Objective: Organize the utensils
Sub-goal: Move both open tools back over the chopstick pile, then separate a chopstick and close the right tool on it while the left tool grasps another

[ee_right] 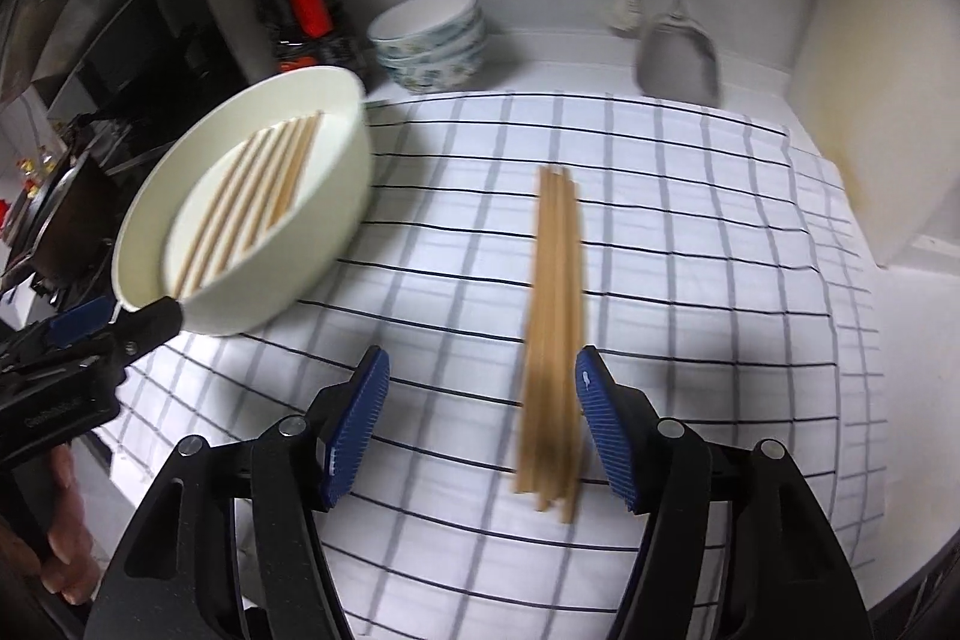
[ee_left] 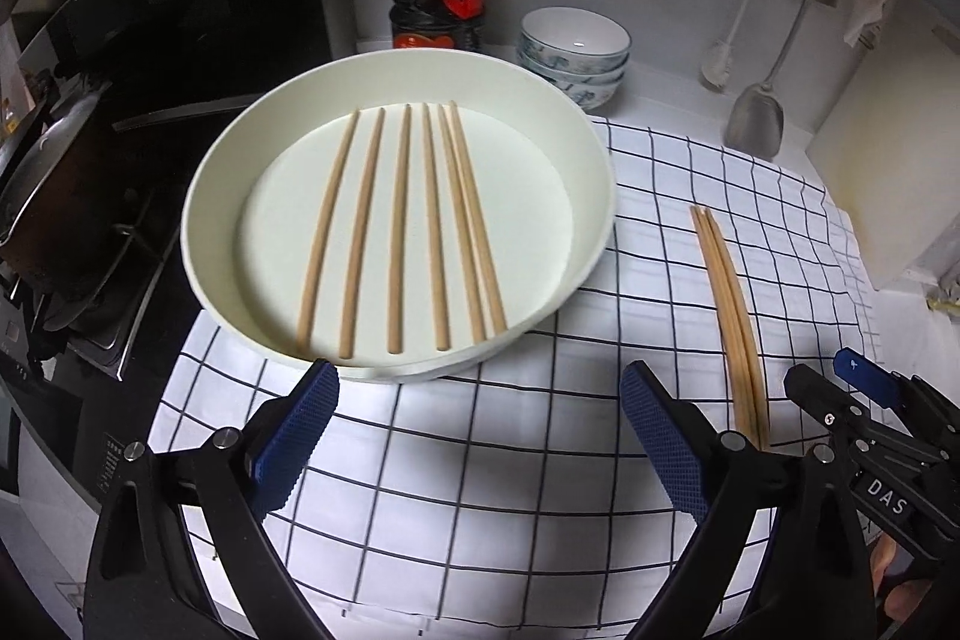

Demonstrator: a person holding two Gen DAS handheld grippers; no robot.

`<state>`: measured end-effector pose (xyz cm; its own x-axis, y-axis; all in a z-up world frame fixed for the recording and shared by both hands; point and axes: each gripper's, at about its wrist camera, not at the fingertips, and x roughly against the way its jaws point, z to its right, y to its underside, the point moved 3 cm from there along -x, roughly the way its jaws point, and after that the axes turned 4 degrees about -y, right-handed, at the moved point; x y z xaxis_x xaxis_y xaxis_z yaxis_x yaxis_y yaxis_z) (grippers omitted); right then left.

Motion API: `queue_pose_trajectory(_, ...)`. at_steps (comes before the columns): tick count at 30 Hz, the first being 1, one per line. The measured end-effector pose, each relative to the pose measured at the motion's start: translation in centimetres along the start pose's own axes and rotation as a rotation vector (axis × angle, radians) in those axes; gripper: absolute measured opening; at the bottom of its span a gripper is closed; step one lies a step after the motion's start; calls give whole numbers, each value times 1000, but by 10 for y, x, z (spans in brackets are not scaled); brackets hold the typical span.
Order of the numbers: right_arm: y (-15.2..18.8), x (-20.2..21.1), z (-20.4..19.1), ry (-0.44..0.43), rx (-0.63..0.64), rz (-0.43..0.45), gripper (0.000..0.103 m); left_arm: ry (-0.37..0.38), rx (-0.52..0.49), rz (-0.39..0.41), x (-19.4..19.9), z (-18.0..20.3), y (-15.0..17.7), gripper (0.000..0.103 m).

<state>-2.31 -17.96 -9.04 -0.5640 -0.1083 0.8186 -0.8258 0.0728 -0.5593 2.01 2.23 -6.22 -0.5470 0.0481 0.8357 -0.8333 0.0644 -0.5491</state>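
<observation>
Six chopsticks lie spread in the dish, just ahead of the left gripper, fingers released, empty. A bundle lies on the cloth, its near end between the right gripper's spread fingers, ungrasped. Judged partway: which group is sorted, cannot tell.

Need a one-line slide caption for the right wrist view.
Open right gripper over chopstick bundle on checked cloth; more chopsticks in white dish at left.
</observation>
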Motion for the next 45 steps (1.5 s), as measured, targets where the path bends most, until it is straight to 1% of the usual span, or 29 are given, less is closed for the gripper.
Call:
queue_pose_trajectory(5,8,-5,28,50,-44,1,62,35,-35,15,-1,24,0,93)
queue_pose_trajectory(9,16,-15,48,92,-67,-20,62,72,-70,21,-4,46,2,93)
queue_pose_trajectory(16,28,-34,69,122,-86,-49,62,94,-132,-13,-18,73,12,93)
queue_pose_trajectory(20,27,-45,71,127,-75,-51,62,103,-158,-11,-23,84,17,93)
queue_pose_trajectory(23,25,-54,72,121,-68,-55,62,105,-169,-21,-28,90,21,93)
queue_pose_trajectory(29,25,-66,70,136,-33,-69,62,105,-178,-46,-37,97,29,93)
queue_pose_trajectory(38,29,-67,68,143,5,-60,62,98,-176,-50,-45,102,29,93)
queue_pose_trajectory(40,31,-71,66,153,25,-85,62,100,-177,-51,-47,104,29,93)
queue_pose_trajectory(41,31,-70,66,155,28,-69,62,101,-177,-51,-48,105,28,93)
queue_pose_trajectory(45,31,-71,69,150,27,-64,62,105,-178,-59,-55,111,28,93)
